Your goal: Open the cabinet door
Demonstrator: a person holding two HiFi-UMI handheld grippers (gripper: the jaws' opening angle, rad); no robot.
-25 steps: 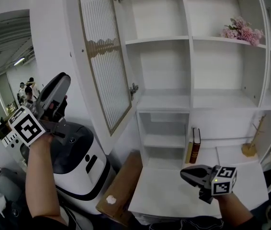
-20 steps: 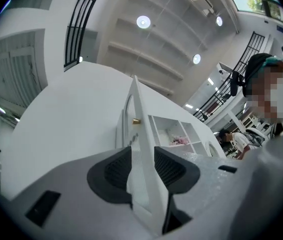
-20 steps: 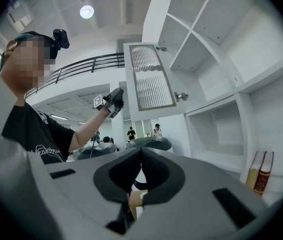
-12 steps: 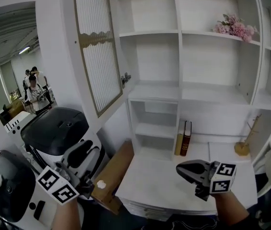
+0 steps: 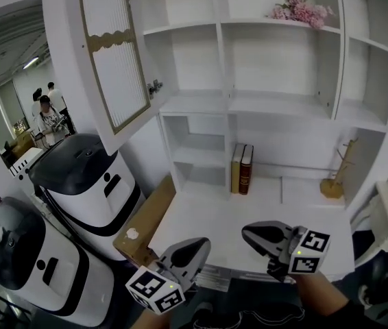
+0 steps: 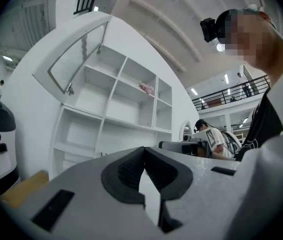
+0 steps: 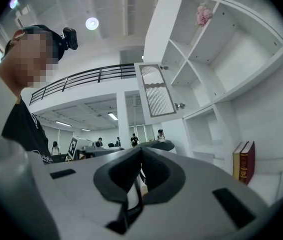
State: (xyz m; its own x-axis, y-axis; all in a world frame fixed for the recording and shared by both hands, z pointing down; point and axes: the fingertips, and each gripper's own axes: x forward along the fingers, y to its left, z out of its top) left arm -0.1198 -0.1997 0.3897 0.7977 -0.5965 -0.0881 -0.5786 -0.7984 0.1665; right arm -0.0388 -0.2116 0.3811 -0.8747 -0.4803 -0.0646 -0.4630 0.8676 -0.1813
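Note:
The white cabinet door (image 5: 112, 60), with a ribbed glass panel, stands swung open to the left of the shelf unit (image 5: 228, 101); no gripper touches it. It also shows in the left gripper view, door (image 6: 76, 59), and in the right gripper view, door (image 7: 156, 90). My left gripper (image 5: 197, 245) is low at the bottom centre over the desk's front edge, shut with nothing held, tips together (image 6: 144, 151). My right gripper (image 5: 249, 233) is just to its right, also shut and empty (image 7: 140, 151). Both point roughly level, far below the door.
A white desk top (image 5: 249, 208) runs under the shelves. On it are two books (image 5: 242, 168) and a wooden stand (image 5: 334, 177). Pink flowers (image 5: 297, 9) sit on a high shelf. Two white-and-black machines (image 5: 84, 184) and a cardboard box (image 5: 142, 228) fill the left floor. People stand far left.
My left gripper dropped from beside the open door at the upper left to the bottom centre. My right gripper shifted a little left. The door stays open.

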